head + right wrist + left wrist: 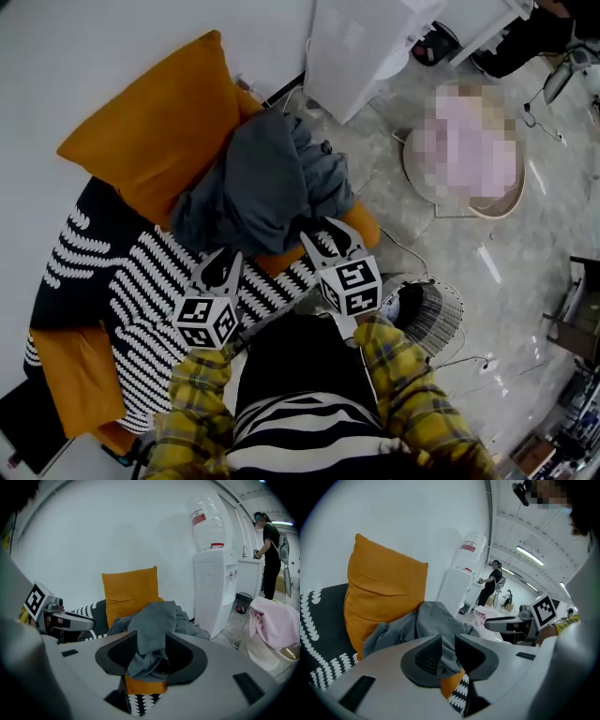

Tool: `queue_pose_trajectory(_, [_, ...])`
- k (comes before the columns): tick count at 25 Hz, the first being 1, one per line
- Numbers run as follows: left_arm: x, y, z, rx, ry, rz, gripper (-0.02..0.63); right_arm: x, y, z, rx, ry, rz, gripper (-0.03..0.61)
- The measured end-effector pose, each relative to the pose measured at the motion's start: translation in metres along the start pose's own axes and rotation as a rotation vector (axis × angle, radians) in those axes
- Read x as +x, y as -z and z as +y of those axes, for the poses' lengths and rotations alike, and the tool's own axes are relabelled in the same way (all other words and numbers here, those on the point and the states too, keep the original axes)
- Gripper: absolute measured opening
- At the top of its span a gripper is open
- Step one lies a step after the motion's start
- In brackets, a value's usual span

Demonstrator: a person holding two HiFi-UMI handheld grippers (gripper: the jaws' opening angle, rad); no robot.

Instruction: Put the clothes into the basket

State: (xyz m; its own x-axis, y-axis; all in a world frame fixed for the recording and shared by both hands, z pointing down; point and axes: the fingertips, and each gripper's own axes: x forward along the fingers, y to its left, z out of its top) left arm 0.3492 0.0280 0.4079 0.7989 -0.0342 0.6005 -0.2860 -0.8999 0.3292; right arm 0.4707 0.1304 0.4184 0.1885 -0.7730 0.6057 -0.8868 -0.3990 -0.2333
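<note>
Reading both grippers as empty. Left gripper (447,641) has its jaws a narrow gap apart, right gripper (151,641) has them wide apart, and I see nothing pinched in either. Tips of the 2 sit right at the near edge of the grey garment (267,183). It lies heaped on the striped sofa cover (141,281), against the orange cushion (159,122). Basket (511,202) is on the floor, well apart to the right, past the white water dispenser (356,47), with 1 pink piece (274,620) draped in it.
</note>
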Motion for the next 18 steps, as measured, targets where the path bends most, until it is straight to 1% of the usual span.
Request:
queue_pose_trajectory(6, [0.021, 0.010, 0.026, -0.032, -0.013, 0.042, 0.095, 0.043, 0.010, -0.005, 0.009, -0.001, 0.070, 0.181])
queue_pose_trajectory(10, [0.034, 0.013, 0.043, -0.054, -0.016, 0.054, 0.095, 0.066, 0.016, -0.017, 0.007, 0.033, 0.109, 0.181])
queue_pose_trajectory(14, [0.048, 0.015, 0.060, -0.096, -0.029, 0.057, 0.095, 0.086, 0.026, -0.029, 0.020, 0.058, 0.141, 0.181])
queue_pose_trajectory(18, [0.063, 0.019, 0.071, -0.097, -0.036, 0.066, 0.095, 0.102, 0.034, -0.039, 0.041, 0.076, 0.165, 0.189])
